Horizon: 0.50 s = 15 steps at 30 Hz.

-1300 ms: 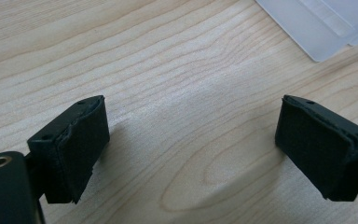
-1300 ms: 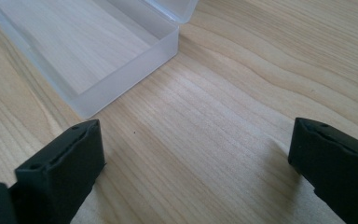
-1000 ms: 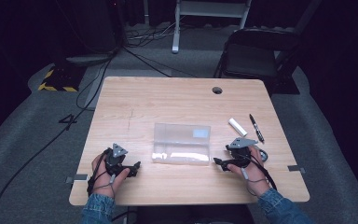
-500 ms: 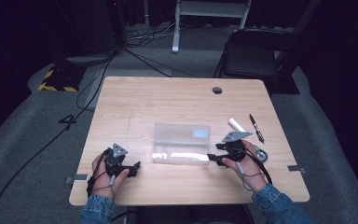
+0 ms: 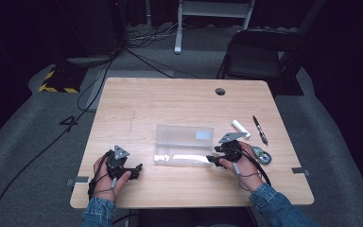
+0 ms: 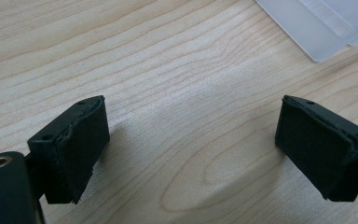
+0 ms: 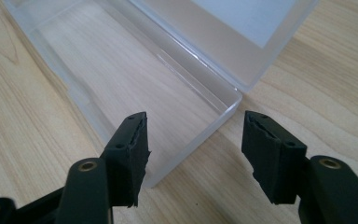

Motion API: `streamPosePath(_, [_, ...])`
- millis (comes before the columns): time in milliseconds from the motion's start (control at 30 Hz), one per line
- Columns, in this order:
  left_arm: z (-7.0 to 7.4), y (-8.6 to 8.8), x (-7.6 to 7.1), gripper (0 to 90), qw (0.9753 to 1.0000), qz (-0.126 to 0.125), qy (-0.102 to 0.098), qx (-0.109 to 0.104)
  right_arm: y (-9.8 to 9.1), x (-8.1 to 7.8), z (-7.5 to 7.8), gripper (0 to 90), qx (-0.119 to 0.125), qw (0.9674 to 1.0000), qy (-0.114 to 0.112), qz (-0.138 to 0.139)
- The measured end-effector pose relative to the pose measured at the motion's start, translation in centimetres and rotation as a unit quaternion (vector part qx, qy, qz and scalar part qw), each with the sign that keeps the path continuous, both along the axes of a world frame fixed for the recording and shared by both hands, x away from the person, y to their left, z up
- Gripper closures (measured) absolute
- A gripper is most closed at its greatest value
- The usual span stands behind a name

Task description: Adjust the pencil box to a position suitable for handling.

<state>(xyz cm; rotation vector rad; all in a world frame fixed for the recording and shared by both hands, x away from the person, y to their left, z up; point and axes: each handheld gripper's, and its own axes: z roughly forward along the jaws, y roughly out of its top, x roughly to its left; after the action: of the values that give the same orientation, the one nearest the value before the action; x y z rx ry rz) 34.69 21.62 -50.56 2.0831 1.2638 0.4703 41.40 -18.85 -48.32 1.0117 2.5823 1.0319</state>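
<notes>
- Lying open on the table [image 5: 170,99], near its front middle: clear plastic box [image 5: 184,144], lid [image 7: 242,28] folded back toward the far side, shallow tray [image 7: 135,93] toward the person.
- Hovering at the right end of that box: right hand-held gripper [image 5: 213,159], held in the right hand [image 5: 241,163], grey three-cornered plate on top.
- Seen along the right hand-held gripper [image 7: 193,154] in the right gripper view: jaws apart, having just been closing, the near corner of the tray between them; left pad [image 7: 133,158] over the tray's end, right pad [image 7: 268,158] outside the wall over bare wood; not pressing on the plastic as far as can be told, so released rather than clenched.
- Resting low over the table at the front left, well apart from the box: left hand-held gripper [image 5: 134,169], held in the left hand [image 5: 108,177].
- Seen along the left hand-held gripper [image 6: 191,149] in the left gripper view: jaws spread wide, released, bare wood grain between the pads [image 6: 74,144], a corner of the clear plastic box [image 6: 317,28] at the upper right.
- Lying to the right of the box: white tube [image 5: 240,128], black marker [image 5: 260,129] just beside it, small grey object [image 5: 261,154] next to the right hand.
- Standing beyond the table's far right corner: dark folding chair [image 5: 260,52]; trailing over the grey floor [image 5: 38,142] at the left: black cables [image 5: 90,94].
</notes>
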Motion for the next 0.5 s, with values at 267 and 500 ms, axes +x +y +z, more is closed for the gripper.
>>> streamPosePath(267, [0.00, 0.00, 0.00, 10.2, 1.0000, 0.000, 0.000, 0.000, 0.25, -0.09, -0.48, 43.7, -0.017, 0.9998, 0.001, 0.005])
streamPosePath(500, [0.00, 0.00, 0.00, 10.2, 1.0000, 0.000, 0.000, 0.000, 0.26, -0.43, -0.39, 43.4, -0.037, 0.9992, -0.007, 0.013])
